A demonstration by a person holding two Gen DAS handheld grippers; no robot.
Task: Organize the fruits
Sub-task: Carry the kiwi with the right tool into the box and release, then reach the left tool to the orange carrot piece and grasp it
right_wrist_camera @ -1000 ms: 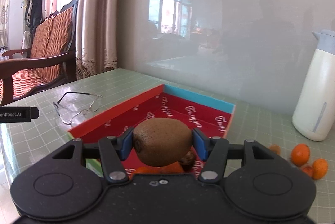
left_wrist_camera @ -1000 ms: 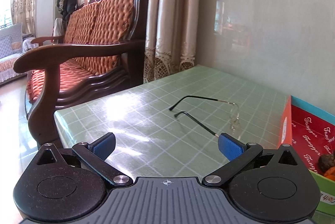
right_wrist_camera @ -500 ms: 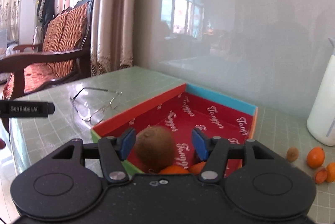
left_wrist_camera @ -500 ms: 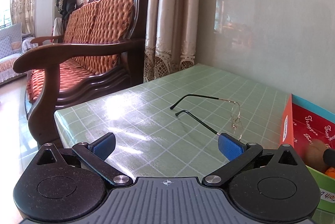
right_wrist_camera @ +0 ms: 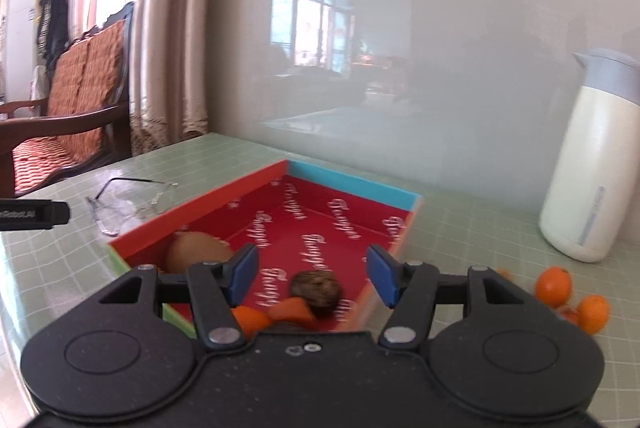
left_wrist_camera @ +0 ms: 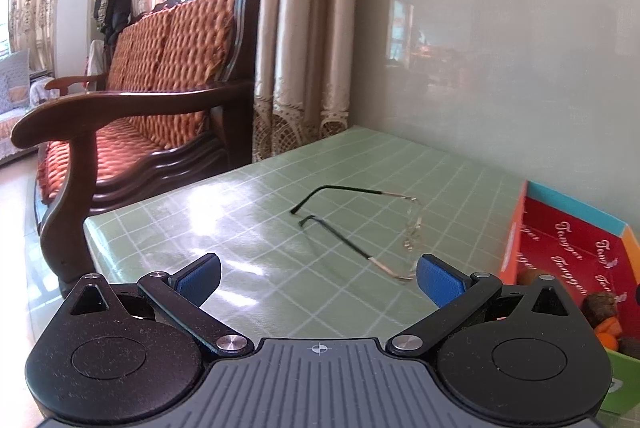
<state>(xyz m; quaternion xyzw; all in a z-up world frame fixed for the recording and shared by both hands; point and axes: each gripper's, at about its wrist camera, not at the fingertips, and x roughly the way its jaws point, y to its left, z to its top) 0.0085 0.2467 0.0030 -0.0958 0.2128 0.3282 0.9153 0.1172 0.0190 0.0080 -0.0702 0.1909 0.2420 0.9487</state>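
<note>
A red box [right_wrist_camera: 320, 224] with orange and blue walls lies on the green table. A brown kiwi [right_wrist_camera: 196, 255] rests in its near left corner, with a darker brown fruit [right_wrist_camera: 316, 291] and small oranges [right_wrist_camera: 256, 320] nearby inside. My right gripper [right_wrist_camera: 312, 272] is open and empty above the box's near end. Loose oranges [right_wrist_camera: 554, 286] lie on the table to the right. My left gripper [left_wrist_camera: 318, 280] is open and empty over the table, left of the box [left_wrist_camera: 560, 240].
Thin-framed glasses [left_wrist_camera: 360, 228] lie on the table left of the box, also in the right wrist view [right_wrist_camera: 128, 203]. A white thermos jug [right_wrist_camera: 592, 163] stands at the right. A wooden sofa [left_wrist_camera: 140, 107] stands past the table's left edge. A glossy wall backs the table.
My right gripper opened and let go of the kiwi, which dropped into the box's near left corner. The right gripper swung rightward. The left gripper barely moved.
</note>
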